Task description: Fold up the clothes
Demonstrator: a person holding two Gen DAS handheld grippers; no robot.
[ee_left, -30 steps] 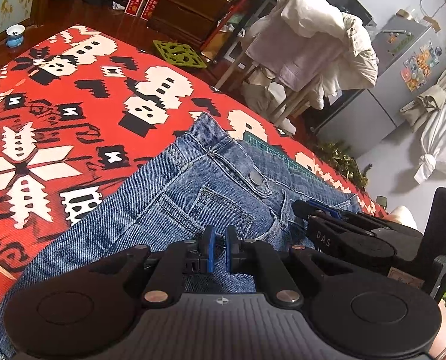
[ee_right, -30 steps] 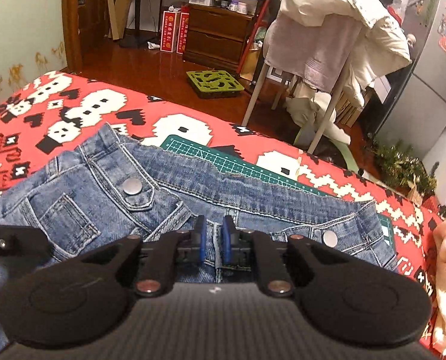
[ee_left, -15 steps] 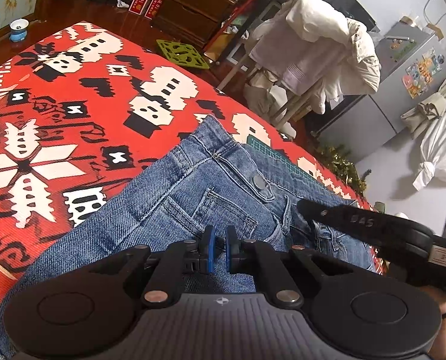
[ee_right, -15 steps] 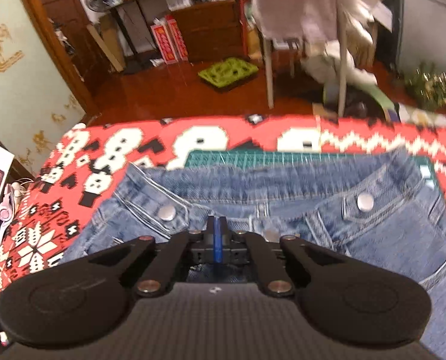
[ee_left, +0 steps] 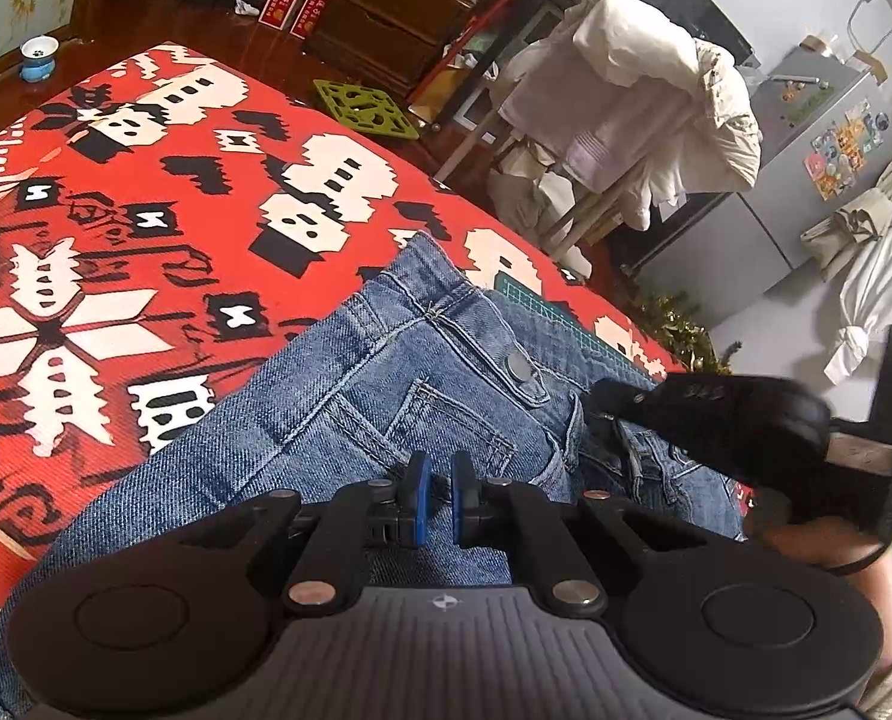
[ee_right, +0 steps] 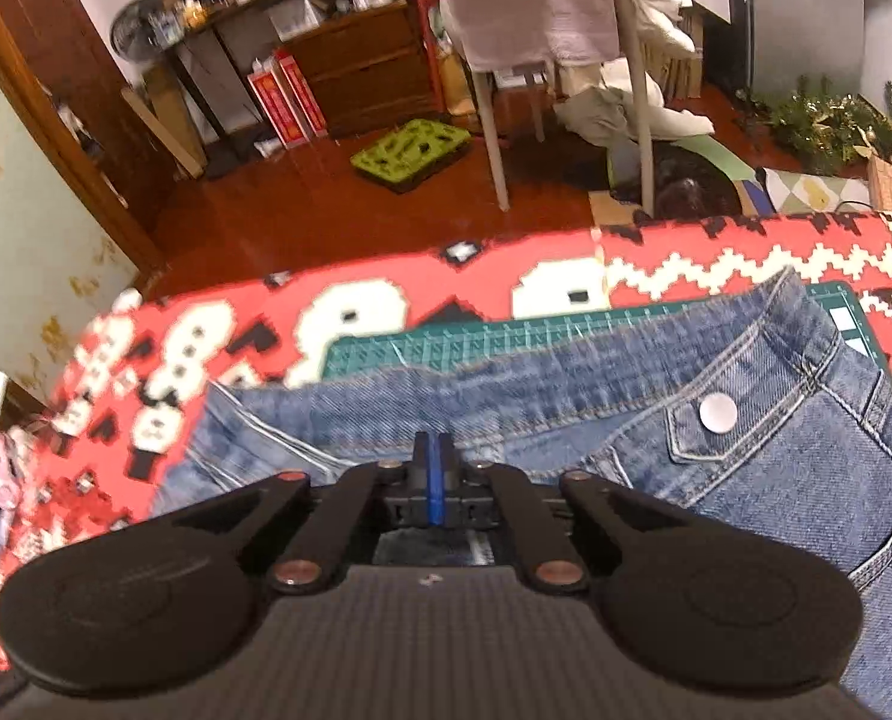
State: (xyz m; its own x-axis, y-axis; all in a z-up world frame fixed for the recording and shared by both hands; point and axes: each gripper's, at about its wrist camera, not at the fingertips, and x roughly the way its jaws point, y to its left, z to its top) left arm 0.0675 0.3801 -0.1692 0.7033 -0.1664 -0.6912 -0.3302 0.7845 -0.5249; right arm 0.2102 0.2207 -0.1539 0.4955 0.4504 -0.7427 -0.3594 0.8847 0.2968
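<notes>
a pair of blue jeans (ee_left: 350, 396) lies on a red blanket (ee_left: 116, 192) with white and black shapes on it. the top part of the jeans, with the waistband and a metal button (ee_left: 517, 365), sits partly on a green cutting mat (ee_right: 506, 336) that lies on the blanket.

the left gripper (ee_left: 434, 495) is low over the jeans, near a back pocket. its 2 blue pads (ee_left: 420, 483) have a small gap between them, and nothing is held in the gap.

the right gripper (ee_right: 434, 480) is at the waistband. its 2 blue pads are pressed tight together. you cannot tell if a bit of the jeans is pinched there. in the left view it shows as a dark, blurry shape over the middle of the jeans, with a hand (ee_left: 806, 546) behind it.

another metal button (ee_right: 718, 410) shows on a pocket flap on the right side.

past the blanket is a dark wood floor (ee_right: 326, 204), a green tray (ee_right: 410, 153) and a chair with pale clothes (ee_left: 632, 102) piled on it.
</notes>
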